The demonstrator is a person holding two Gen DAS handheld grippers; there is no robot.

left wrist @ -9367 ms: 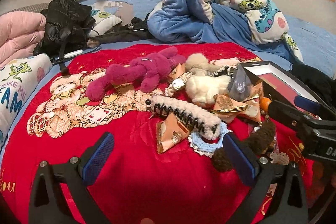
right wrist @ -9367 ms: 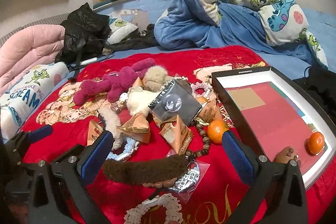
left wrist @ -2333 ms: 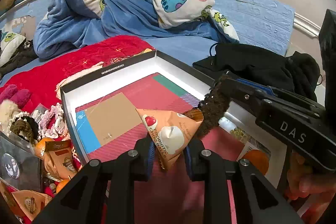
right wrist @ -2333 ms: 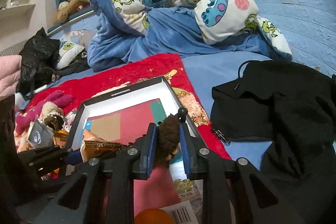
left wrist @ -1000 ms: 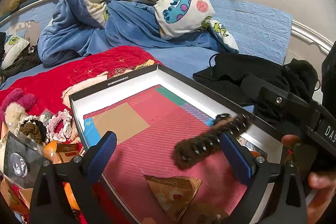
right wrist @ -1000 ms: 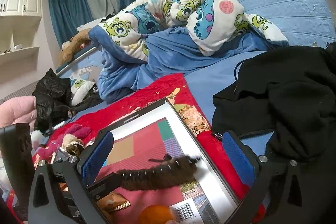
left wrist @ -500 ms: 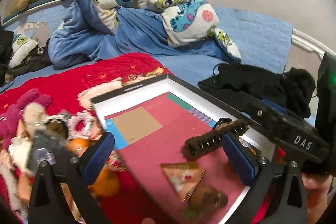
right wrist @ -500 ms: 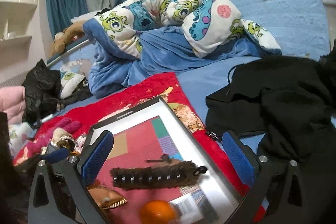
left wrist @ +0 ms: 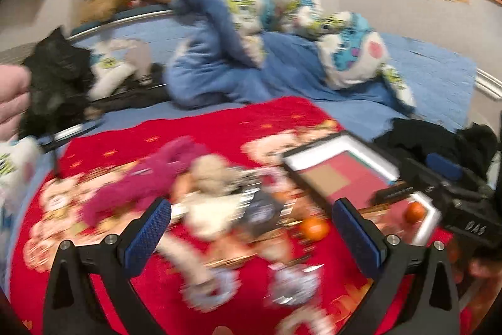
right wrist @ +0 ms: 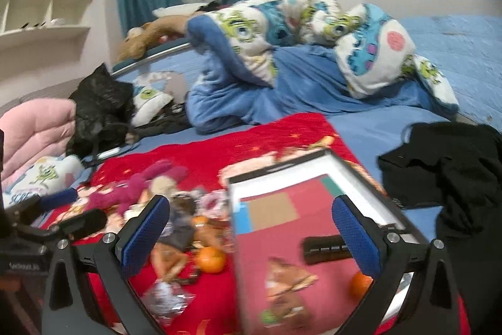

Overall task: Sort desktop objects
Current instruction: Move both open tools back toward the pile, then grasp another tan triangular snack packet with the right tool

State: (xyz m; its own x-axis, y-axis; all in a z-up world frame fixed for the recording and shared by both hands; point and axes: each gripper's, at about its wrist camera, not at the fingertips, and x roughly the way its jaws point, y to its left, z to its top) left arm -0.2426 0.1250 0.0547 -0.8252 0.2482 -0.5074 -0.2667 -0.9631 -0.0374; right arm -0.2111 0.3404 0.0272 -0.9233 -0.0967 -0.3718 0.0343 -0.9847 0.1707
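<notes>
Both views are motion-blurred. My right gripper is open and empty, held above the black-rimmed tray. On the tray's red floor lie a brown furry hair clip, a tan snack packet and an orange. My left gripper is also open and empty. It hangs over the pile on the red blanket: a magenta plush toy, a beige plush, snack packets and an orange. The tray sits to the right of that pile.
A second loose orange and a clear bag lie left of the tray. Black clothing is heaped on the right, a blue monster-print duvet behind, and a black jacket and pink quilt on the left.
Both grippers have swung left and back from the tray towards the pile, still open. The hair clip and snack packet stay in the tray.
</notes>
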